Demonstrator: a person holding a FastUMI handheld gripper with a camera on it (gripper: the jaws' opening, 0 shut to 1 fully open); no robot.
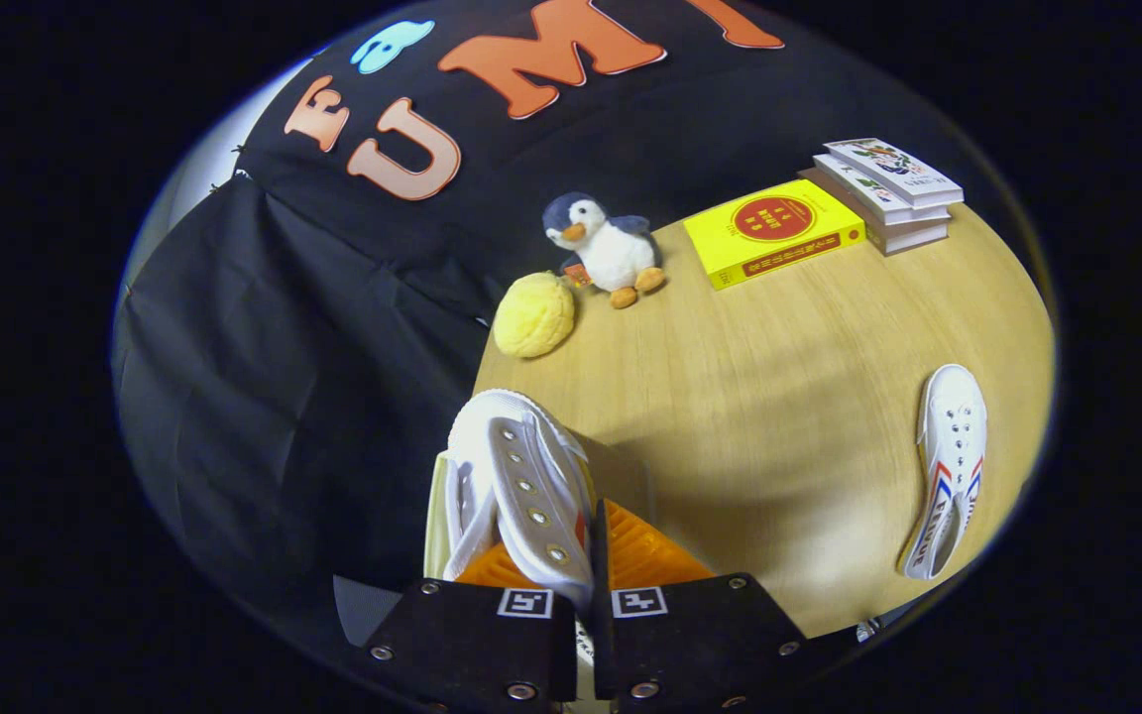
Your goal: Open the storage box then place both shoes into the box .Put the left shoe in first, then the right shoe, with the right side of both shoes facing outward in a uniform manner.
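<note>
White canvas of the held shoe [521,486] is pinched between my gripper's [595,600] fingers, which stand nearly together on its upper, toe pointing ahead over the orange storage box [645,555]. I judge the lowering needs a level, slow descent into the box before release. The second shoe [948,466], well apart on the wooden table [779,397], bears side lettering too small to read.

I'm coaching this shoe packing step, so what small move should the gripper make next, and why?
Probably carry the held shoe toward the box, which I can't make out here. The gripper looks shut on its upper, lifted near the table edge. The other shoe lies on the table, waiting its turn.
</note>
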